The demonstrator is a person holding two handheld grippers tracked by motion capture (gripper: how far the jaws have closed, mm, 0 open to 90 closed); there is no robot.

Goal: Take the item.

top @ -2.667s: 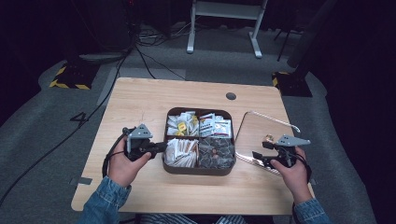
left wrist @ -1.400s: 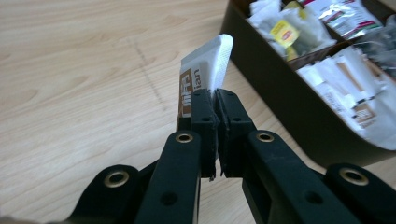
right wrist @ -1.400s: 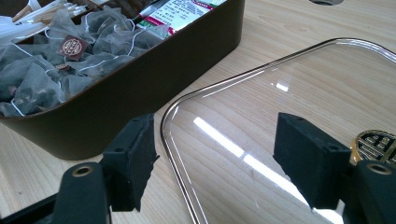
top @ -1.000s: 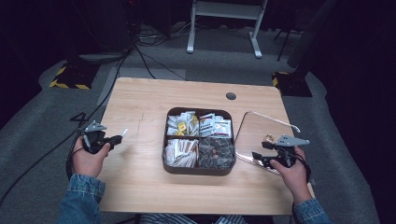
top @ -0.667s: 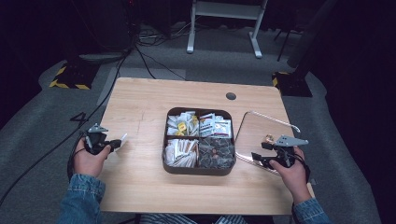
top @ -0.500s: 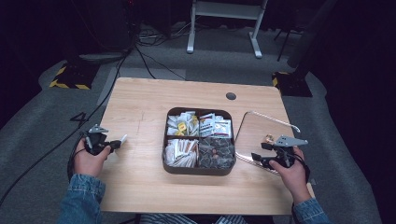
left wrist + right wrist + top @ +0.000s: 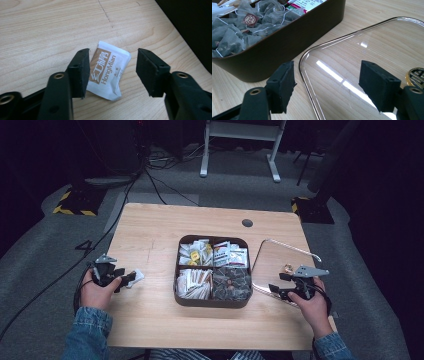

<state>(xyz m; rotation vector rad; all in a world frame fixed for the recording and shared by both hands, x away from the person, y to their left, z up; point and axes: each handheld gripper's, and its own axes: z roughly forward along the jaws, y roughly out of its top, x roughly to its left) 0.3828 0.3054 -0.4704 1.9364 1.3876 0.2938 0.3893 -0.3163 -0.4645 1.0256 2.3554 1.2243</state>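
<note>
Sachet (image 7: 108, 70) label readable between left gripper (image 7: 112, 72) spread fingers; right gripper (image 7: 334, 86) fingers apart.

The high view is looking forward and down from above the person's side, taking in the whole wooden table (image 7: 150, 235). The left gripper view is looking close along its jaws at a sachet (image 7: 108, 69), also lying at the table's left edge from above. The right gripper view is facing the glass lid (image 7: 372, 57) and brown box (image 7: 287, 42), both shared with the high view.
</note>
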